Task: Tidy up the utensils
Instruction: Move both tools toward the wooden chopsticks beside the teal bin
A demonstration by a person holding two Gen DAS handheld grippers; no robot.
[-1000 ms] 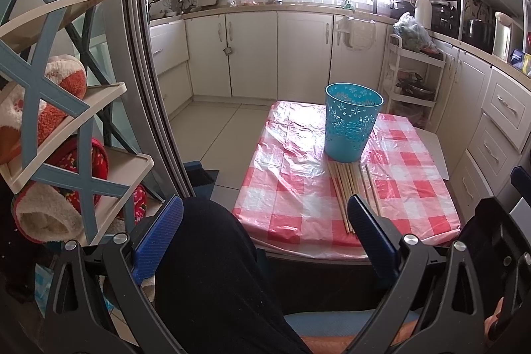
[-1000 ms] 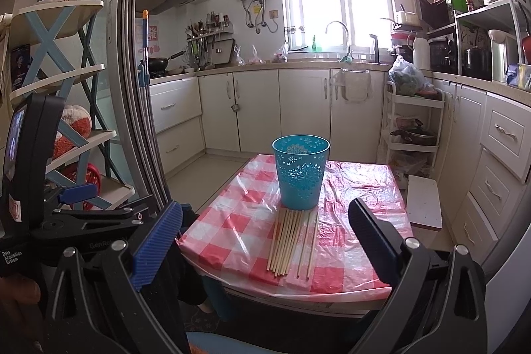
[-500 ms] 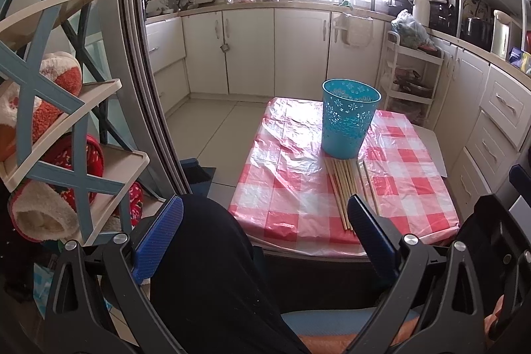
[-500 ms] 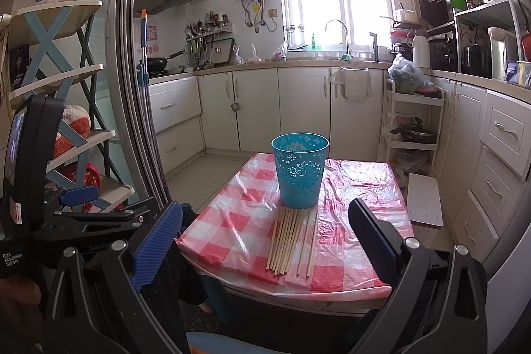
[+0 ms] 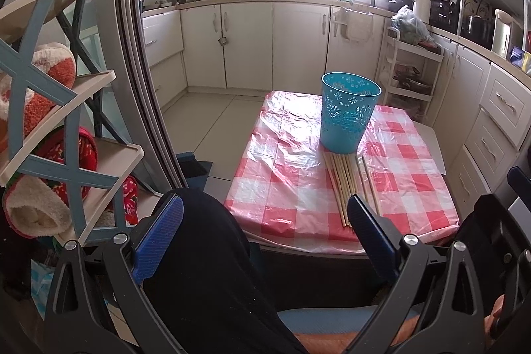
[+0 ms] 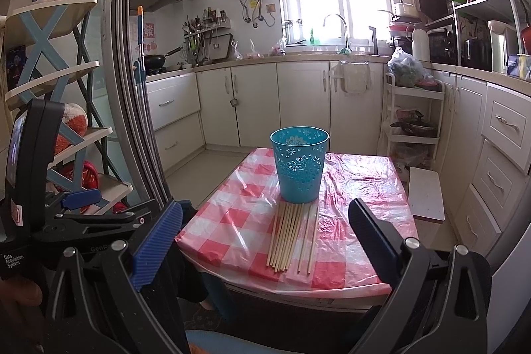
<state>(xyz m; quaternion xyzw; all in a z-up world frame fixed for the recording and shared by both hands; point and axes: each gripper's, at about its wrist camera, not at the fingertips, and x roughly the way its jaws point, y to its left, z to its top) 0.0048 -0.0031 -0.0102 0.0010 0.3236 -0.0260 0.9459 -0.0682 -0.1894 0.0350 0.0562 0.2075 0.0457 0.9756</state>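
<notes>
On the checked table: one blue basket, about ten chopsticks.

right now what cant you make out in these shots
- Inside of the blue perforated plastic basket: both wrist views, hidden by its own wall.
- Near ends of the pale wooden chopsticks: left wrist view, covered by the left tool finger.
- Exact chopstick count: too tightly packed.

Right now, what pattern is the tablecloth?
Red-and-white checks on the tablecloth, clearest in the right wrist view.
</notes>
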